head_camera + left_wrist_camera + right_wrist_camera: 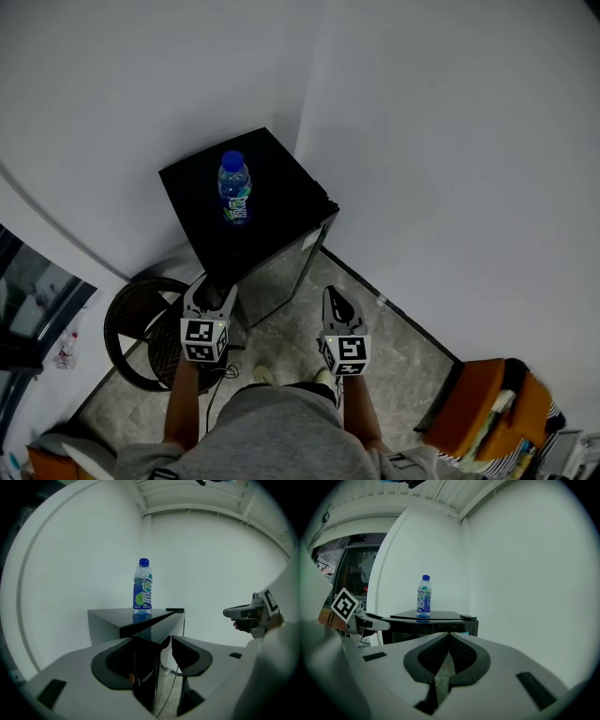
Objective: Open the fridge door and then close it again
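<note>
head view: arms (184, 403) outstretched; left claw (215, 291) parted astride fridge door (281, 274); right claw (334, 293) shut.

Nothing here can be read with certainty. The bottle (143, 588) stands on the fridge (117, 617), beyond and above the left hand-held gripper (169, 640). It wears a blue label (143, 599) with a green patch and white characters too small to make out. The marker cube (203, 339) on that gripper, and the one on the right hand-held gripper (336, 305), show black-and-white square patterns, not lettering.
</note>
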`<state>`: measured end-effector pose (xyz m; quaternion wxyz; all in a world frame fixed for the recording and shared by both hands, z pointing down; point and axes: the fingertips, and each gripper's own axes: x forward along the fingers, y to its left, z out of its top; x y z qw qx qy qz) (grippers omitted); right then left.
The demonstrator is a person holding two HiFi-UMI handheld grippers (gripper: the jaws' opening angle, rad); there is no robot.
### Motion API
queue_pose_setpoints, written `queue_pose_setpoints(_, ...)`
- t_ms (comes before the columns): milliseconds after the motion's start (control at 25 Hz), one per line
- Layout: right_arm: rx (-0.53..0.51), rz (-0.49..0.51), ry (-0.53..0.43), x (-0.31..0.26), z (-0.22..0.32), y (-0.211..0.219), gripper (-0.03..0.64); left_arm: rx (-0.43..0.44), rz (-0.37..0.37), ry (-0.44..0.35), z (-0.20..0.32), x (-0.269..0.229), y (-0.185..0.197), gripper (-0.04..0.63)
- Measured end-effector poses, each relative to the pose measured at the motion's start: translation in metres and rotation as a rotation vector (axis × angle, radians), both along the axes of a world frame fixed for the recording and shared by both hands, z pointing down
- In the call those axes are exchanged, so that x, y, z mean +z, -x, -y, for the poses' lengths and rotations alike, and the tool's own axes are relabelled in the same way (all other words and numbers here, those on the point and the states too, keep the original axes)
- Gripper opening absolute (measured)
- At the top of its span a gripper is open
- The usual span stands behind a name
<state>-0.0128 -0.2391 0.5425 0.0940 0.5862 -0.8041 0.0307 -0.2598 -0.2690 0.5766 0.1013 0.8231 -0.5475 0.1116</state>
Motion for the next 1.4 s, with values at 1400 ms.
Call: queue_pose_setpoints(1400,-0.183,0.052,-0.013,-0.011,-0.011,-0.067,0.025,-0.220,-0.002,0.016,-0.063,-0.004,-0.054,0.256)
